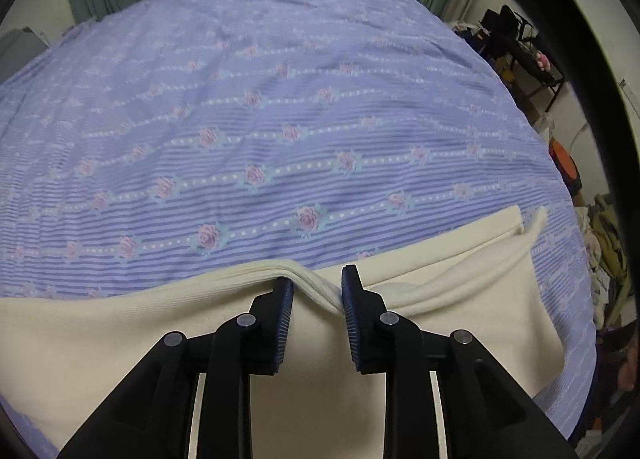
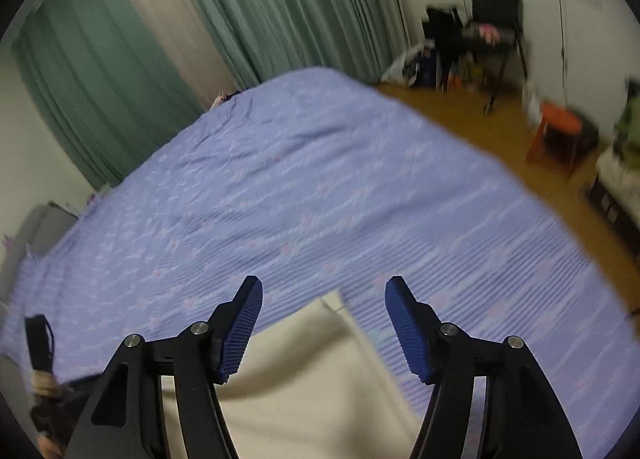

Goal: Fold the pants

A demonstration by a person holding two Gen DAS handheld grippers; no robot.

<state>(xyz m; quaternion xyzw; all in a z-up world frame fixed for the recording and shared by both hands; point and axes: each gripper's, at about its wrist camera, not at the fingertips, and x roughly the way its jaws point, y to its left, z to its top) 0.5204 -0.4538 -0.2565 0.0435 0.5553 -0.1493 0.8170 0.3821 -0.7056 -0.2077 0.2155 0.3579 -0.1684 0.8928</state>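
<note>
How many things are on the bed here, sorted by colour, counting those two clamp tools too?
Cream: 1, the pants, lying folded on the bedspread.
Purple with pink roses: 1, the bedspread itself.
Black with blue pads: 2, the left gripper and the right gripper, both with jaws apart.
Total: 4

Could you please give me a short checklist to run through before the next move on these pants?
1. Left gripper free of the pants: not ok, a ridge of cloth lies between its parted jaws, pads hardly pressing.
2. Right gripper open and empty: ok, cloth only below it.
3. Pants fully on the bed: ok as far as shown.
4. Folded edges aligned: not ok, the right corner sticks up.
5. Bed ahead free for the next fold: ok.
</note>
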